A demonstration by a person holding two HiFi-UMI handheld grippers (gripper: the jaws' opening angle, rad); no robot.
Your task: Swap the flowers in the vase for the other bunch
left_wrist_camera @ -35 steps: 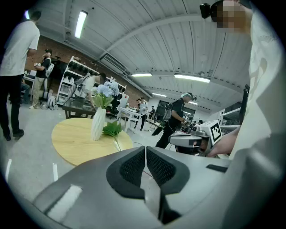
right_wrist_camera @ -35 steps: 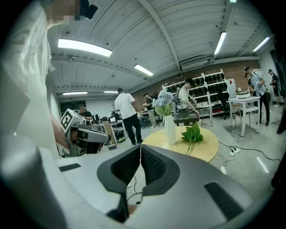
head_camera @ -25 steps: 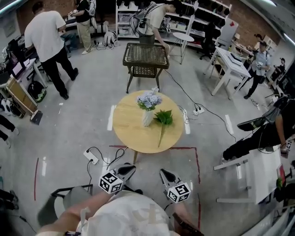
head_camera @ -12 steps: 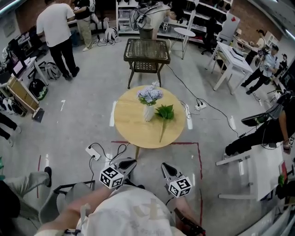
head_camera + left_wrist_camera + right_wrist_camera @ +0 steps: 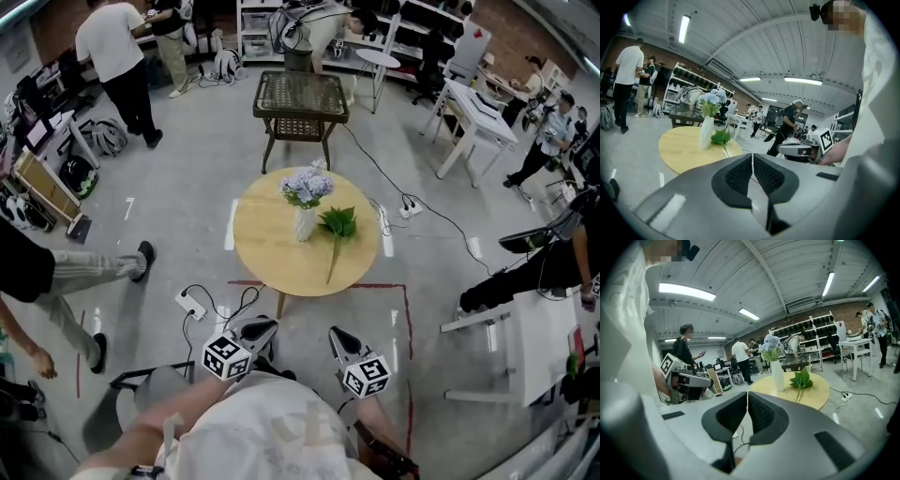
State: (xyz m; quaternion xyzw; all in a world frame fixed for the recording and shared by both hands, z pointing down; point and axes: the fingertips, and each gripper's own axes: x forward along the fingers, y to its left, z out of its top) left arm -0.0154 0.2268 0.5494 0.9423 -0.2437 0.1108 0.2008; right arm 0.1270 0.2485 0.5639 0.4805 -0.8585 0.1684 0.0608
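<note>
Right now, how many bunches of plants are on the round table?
2. The pale blue flowers stand in the white vase near the middle of the round table; the green leafy bunch lies flat right of the vase, stem toward the camera. Nothing seems hidden.

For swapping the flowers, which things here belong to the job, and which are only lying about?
Job:
- pale blue flower bunch
- tall white vase holding it
- green leafy bunch lying beside the vase
- round wooden table

Lying about:
- dark wicker side table
- white power strip on the floor
</note>
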